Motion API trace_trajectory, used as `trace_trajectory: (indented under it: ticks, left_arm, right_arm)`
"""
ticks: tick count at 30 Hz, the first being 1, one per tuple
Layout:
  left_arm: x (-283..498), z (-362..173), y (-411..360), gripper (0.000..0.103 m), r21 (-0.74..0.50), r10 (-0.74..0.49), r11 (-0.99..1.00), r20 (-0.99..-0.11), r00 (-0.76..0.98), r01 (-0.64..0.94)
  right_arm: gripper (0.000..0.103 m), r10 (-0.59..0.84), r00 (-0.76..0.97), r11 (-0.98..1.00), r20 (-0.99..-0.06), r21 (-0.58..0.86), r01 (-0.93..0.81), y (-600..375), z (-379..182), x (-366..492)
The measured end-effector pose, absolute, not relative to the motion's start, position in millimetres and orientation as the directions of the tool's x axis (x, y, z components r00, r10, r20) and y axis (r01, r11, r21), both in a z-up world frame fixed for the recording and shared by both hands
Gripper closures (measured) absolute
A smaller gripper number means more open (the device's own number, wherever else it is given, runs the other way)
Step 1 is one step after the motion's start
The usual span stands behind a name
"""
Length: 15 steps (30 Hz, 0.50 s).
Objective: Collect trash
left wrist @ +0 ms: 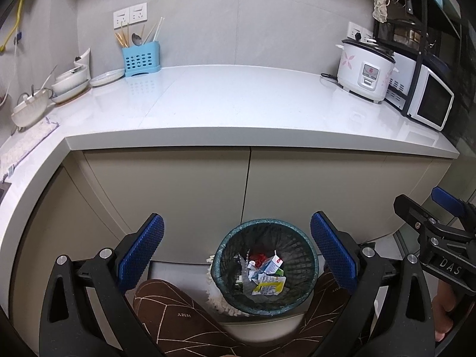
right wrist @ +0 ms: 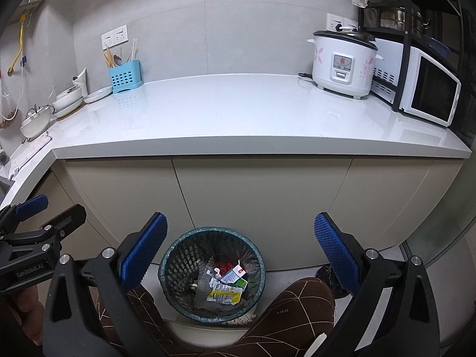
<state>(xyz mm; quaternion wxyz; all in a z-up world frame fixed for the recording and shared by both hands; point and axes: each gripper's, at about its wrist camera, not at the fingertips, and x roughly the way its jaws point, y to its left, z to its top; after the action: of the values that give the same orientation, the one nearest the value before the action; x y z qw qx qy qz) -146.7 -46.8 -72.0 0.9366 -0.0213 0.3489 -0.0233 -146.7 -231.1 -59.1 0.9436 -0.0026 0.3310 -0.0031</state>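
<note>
Both grippers — left gripper (left wrist: 236, 250) and right gripper (right wrist: 241, 250) — hang wide open and empty above the bin (left wrist: 266, 267), so its trash (left wrist: 264, 276) looks dropped in.

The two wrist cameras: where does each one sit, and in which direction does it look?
Left wrist view: sits on the left gripper, looks forward and down at the trash bin below the counter; its open blue fingers, brown-clad legs and the right gripper show.
Right wrist view: sits on the right gripper, faces the same way; its open fingers, the legs and the left gripper show.
Shared: bin, counter, rice cooker, microwave, blue utensil holder.
</note>
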Motion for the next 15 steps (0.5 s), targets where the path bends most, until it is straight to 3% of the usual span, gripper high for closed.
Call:
trace_trajectory:
  ticks: [15]
  left_arm:
    - [-146.5, -72.6, -44.8, 0.006, -0.047, -0.057, 0.998, -0.650, 0.758, 0.034]
  right_arm:
    - [0.008, 0.000, 0.779, 1.000, -0.627, 0.008, 0.006, -233.6, -61.9, -146.9]
